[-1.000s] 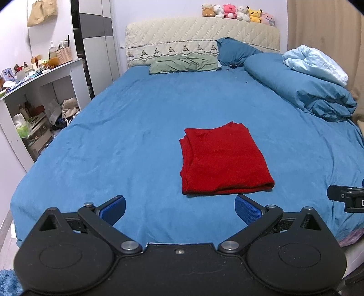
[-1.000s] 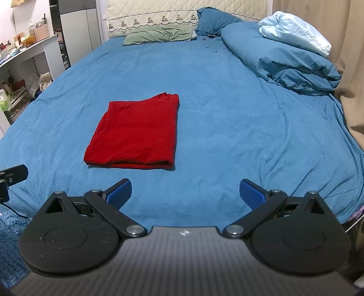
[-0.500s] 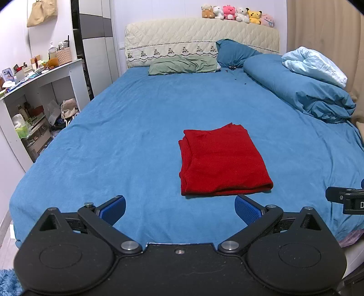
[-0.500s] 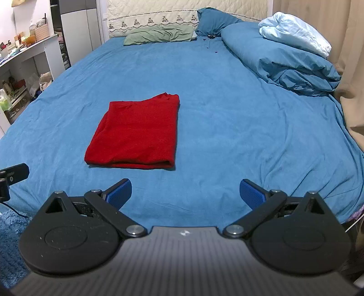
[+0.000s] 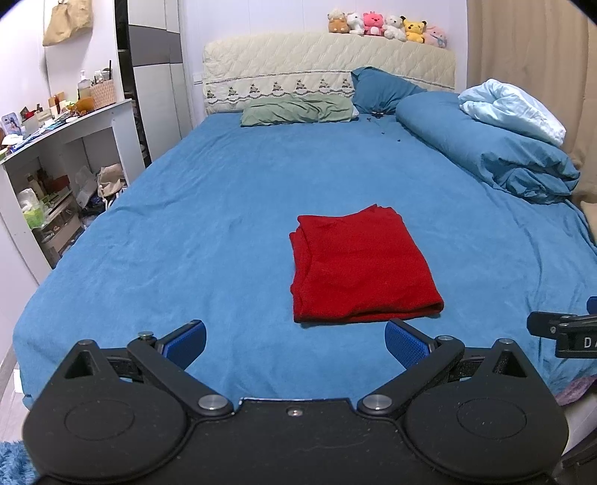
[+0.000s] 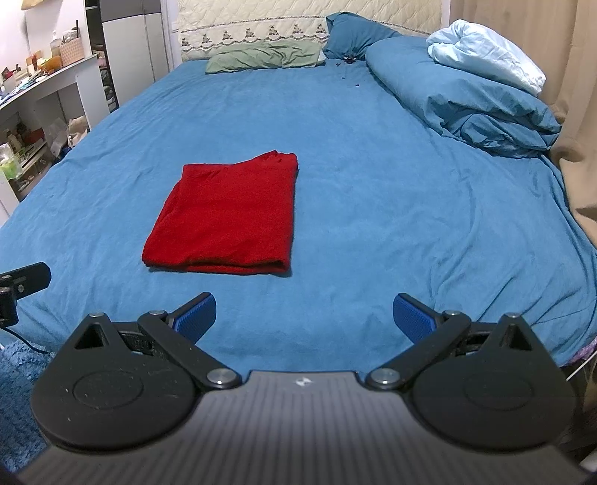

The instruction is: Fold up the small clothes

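**Garment lies folded; both of your tongs hang empty at the foot of the bed**

Nearest to you, the left gripper has its blue pads spread wide and holds nothing. The right gripper is the same: jaws wide apart, nothing between them. Both hover over the near edge of the blue bed sheet, not touching it.

Against the pictures of one second and half a second ago, almost nothing has changed. The red garment lies in the same place with the same outline, and your tongs stay in the same open pose; only the left camera shifts a very little. From this I judge that the folding of this piece is finished, and you are now waiting or pulling back.

The garment is a flat rectangle in the middle of the bed. In the left view it is at 12 to 1 o'clock, just beyond the pads. In the right view the red garment is at 11 o'clock.

The left view shows loose stacked layers along the garment's left edge, which the right view shows less clearly. The right view shows the thick rolled fold on the near edge. Only the left view shows the plush toys on the headboard at 12 o'clock, far away. Both show the rolled duvet at 2 o'clock.
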`<state>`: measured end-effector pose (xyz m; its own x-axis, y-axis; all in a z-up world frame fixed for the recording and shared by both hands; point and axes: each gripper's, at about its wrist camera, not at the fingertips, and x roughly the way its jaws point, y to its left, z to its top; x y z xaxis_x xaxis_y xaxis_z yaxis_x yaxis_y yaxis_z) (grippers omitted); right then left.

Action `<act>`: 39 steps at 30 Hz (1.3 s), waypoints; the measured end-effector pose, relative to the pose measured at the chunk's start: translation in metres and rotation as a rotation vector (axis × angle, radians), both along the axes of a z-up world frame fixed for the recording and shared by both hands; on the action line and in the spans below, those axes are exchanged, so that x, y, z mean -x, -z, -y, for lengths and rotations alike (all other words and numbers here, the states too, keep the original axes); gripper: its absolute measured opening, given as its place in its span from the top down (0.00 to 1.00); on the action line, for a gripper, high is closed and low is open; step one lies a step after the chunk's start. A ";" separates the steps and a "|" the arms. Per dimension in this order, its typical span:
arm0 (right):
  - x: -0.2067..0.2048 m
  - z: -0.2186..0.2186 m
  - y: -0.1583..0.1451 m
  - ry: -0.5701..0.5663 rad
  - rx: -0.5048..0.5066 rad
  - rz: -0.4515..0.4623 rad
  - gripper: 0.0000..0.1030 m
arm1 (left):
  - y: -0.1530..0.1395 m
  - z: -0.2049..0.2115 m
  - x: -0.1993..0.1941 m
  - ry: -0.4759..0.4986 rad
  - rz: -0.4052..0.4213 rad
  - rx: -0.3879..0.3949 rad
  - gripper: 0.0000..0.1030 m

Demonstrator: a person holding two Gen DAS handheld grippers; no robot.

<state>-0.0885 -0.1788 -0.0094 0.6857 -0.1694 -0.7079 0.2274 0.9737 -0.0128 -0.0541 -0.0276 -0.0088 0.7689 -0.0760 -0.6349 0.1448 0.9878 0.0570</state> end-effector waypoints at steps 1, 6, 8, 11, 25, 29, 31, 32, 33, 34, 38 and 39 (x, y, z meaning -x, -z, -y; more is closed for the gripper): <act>0.000 0.000 0.000 -0.001 -0.001 -0.001 0.00 | -0.001 0.001 0.000 0.000 0.001 -0.002 0.00; 0.001 0.000 0.001 -0.003 -0.002 -0.003 0.00 | -0.001 0.001 0.000 0.001 0.001 -0.001 0.00; 0.001 0.000 0.001 0.000 -0.002 -0.001 0.00 | -0.001 -0.001 0.000 0.001 0.001 0.000 0.00; 0.001 0.001 0.001 -0.002 0.000 -0.001 0.00 | 0.000 -0.001 -0.001 0.000 -0.001 -0.001 0.00; 0.002 -0.002 0.001 -0.009 0.004 0.000 0.00 | -0.002 0.003 0.001 -0.015 0.013 0.006 0.00; 0.002 -0.001 0.000 -0.012 0.007 0.003 0.00 | -0.003 0.002 0.001 -0.023 0.021 0.002 0.00; 0.002 -0.001 -0.001 -0.014 0.008 0.002 0.00 | -0.003 0.003 0.002 -0.023 0.022 0.004 0.00; 0.002 -0.001 -0.001 -0.013 0.008 0.002 0.00 | -0.003 0.003 0.002 -0.025 0.022 0.004 0.00; 0.002 -0.001 -0.001 -0.014 0.008 0.001 0.00 | -0.003 0.003 0.002 -0.024 0.022 0.005 0.00; 0.002 -0.001 -0.001 -0.015 0.007 0.000 0.00 | -0.003 0.003 0.002 -0.024 0.021 0.005 0.00; 0.002 0.000 -0.001 -0.015 0.008 0.001 0.00 | -0.004 0.004 0.002 -0.023 0.020 0.010 0.00; 0.002 0.000 -0.001 -0.016 0.008 0.001 0.00 | -0.004 0.004 0.003 -0.023 0.020 0.011 0.00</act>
